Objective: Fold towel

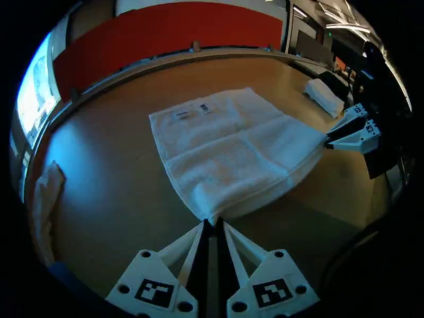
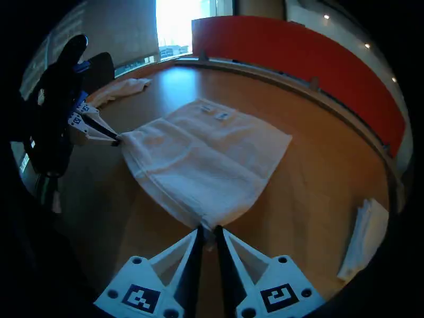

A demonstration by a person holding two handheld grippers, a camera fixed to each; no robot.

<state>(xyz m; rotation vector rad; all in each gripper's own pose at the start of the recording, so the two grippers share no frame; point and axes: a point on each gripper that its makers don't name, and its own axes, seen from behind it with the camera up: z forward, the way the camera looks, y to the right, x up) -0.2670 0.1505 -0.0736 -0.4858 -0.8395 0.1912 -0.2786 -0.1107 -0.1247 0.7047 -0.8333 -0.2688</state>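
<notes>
Left gripper point(image 1: 212, 221): fingers drawn narrow, both tips pinching a corner of the white towel point(image 1: 228, 153), which spreads straight ahead of it on the wooden table point(image 1: 111, 175). Right gripper point(image 2: 208, 231): same state, fingers nearly together and clamped on another towel corner right at its tips, towel body fanning out ahead. In the left gripper view the right gripper sits ahead and to the right, tips on its corner at the towel's right end. In the right gripper view the left gripper is ahead and to the left, on its corner at the towel's left end, with a person's dark-gloved hand point(image 2: 58, 100) behind it. The towel edge running between the two pinched corners is thick and layered and looks slightly raised, with shadow under it; the far part lies flat on the table. Two small tags point(image 1: 193, 111) sit near the far edge. From the left gripper: a crumpled white cloth point(image 1: 45, 196) well off to the left near the table rim, and a folded white towel point(image 1: 323, 95) far ahead-right beyond the right gripper. A red panel point(image 1: 159, 37) runs behind the table's far edge; a bright window point(image 2: 180, 26) is far ahead of the right gripper.
</notes>
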